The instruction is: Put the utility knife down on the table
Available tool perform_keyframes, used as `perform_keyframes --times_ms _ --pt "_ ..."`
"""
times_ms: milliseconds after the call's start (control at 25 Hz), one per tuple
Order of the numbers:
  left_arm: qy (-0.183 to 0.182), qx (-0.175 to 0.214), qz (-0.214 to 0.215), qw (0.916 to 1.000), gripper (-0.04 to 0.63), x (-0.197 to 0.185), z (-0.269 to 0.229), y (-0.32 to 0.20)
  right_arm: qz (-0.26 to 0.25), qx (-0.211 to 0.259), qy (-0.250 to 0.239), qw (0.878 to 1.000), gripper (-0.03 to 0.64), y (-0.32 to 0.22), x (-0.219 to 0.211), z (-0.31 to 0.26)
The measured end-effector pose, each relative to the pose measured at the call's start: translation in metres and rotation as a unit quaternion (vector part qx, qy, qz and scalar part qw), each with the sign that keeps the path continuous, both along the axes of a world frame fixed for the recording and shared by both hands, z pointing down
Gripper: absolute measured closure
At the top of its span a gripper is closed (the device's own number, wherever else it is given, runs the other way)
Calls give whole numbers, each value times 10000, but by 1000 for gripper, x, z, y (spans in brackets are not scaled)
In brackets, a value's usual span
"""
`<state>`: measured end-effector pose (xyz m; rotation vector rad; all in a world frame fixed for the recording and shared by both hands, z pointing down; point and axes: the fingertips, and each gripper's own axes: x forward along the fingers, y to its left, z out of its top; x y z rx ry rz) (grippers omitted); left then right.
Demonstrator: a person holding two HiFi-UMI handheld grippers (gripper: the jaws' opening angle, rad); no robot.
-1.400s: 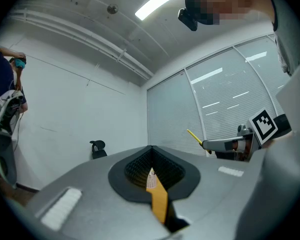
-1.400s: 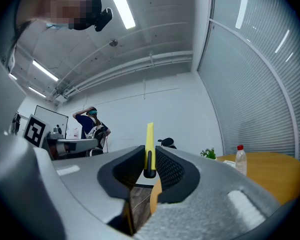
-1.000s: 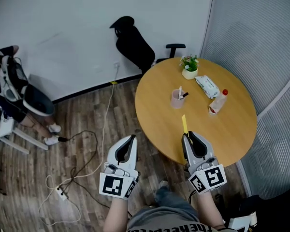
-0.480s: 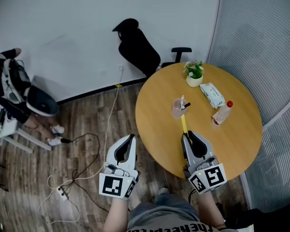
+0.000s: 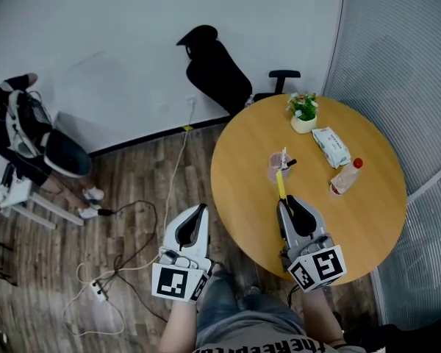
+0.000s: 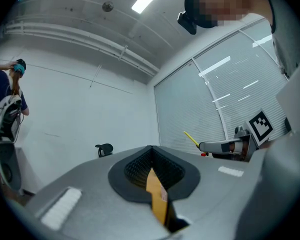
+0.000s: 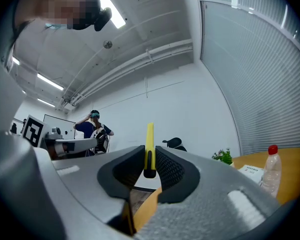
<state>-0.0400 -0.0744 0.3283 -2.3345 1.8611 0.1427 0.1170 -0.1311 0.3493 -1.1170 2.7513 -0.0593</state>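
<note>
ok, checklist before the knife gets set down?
1. Right gripper shut on utility knife: ok.
2. Knife over the table: ok.
3. Height above the tabletop: cannot tell.
4. Knife tip clear of the cup: cannot tell; they overlap in the head view.
5. Bare tabletop beside the knife: ok.
6. Left gripper shut, empty, off the table: ok.

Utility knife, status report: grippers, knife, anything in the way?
Left gripper shut, empty, beside the table. Right gripper shut on utility knife, above the tabletop, not yet down. Pink cup just ahead of its tip.
</note>
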Motion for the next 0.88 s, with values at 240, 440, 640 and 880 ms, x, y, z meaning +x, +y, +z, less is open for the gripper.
perform_keyframes --times_ms 240,440,640,880 --pt "25 -16 94 10000 581 -11 0 -20 69 -40 22 10000 551 -18 -12 1" --pt "34 -2 250 9997 581 -25 -3 -44 196 -68 37 9998 551 -38 -26 0" --pt "33 -12 415 9991 581 -40 -5 -71 339 -118 18 9994 551 -61 -41 2" --pt "54 -30 652 9979 581 -57 -5 -104 582 -211 59 9981 551 -87 -56 5"
